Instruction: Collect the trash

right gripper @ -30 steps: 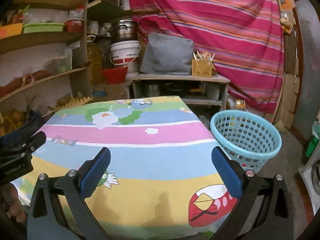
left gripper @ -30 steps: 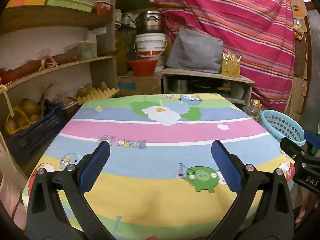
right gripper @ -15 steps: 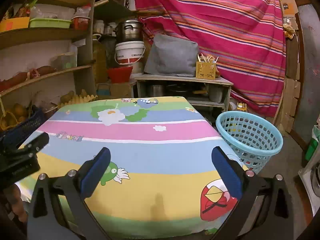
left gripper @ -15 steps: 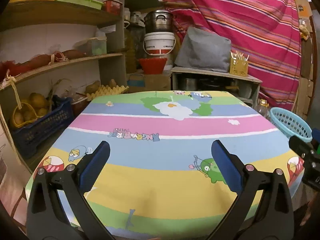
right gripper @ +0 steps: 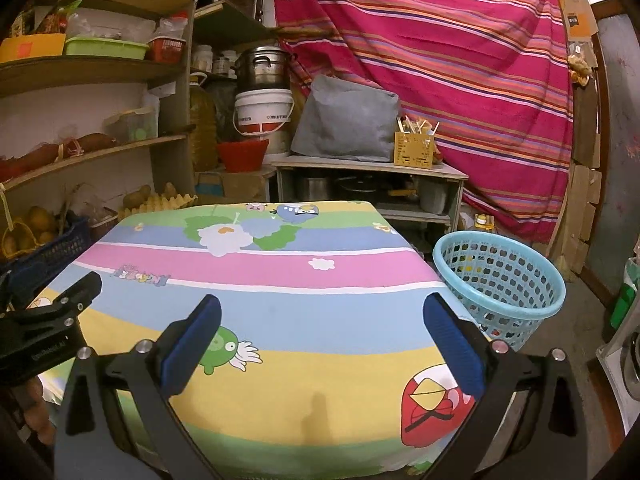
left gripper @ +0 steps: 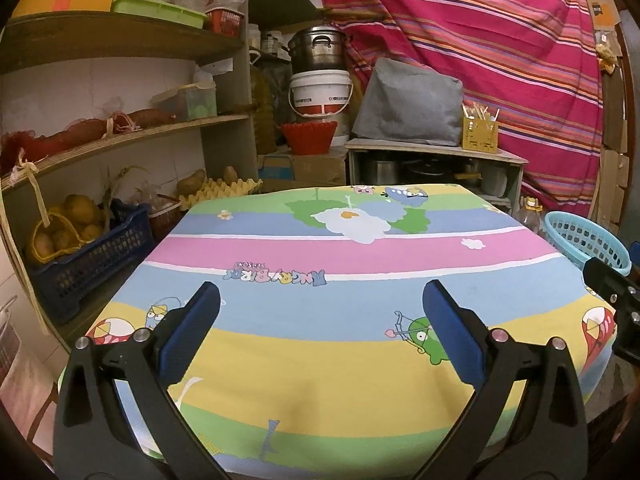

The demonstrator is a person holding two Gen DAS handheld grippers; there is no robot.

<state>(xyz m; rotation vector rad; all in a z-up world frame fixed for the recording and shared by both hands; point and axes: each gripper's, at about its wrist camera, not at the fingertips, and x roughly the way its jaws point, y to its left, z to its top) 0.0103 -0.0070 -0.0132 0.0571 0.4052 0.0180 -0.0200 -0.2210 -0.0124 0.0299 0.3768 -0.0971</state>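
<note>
Grippers have both pulled back over the last second, so I now see more of the bench (left gripper: 320, 344) and its cartoon cloth. My left hand-held gripper (left gripper: 320, 312) hangs released and empty, and so does the right hand-held gripper (right gripper: 320, 316). No trash shows anywhere on the cloth. The basket (right gripper: 500, 284) stands on the floor at two o'clock, just beside the bench; whether it holds anything I cannot tell. I judge collecting finished, or nearly so.
</note>
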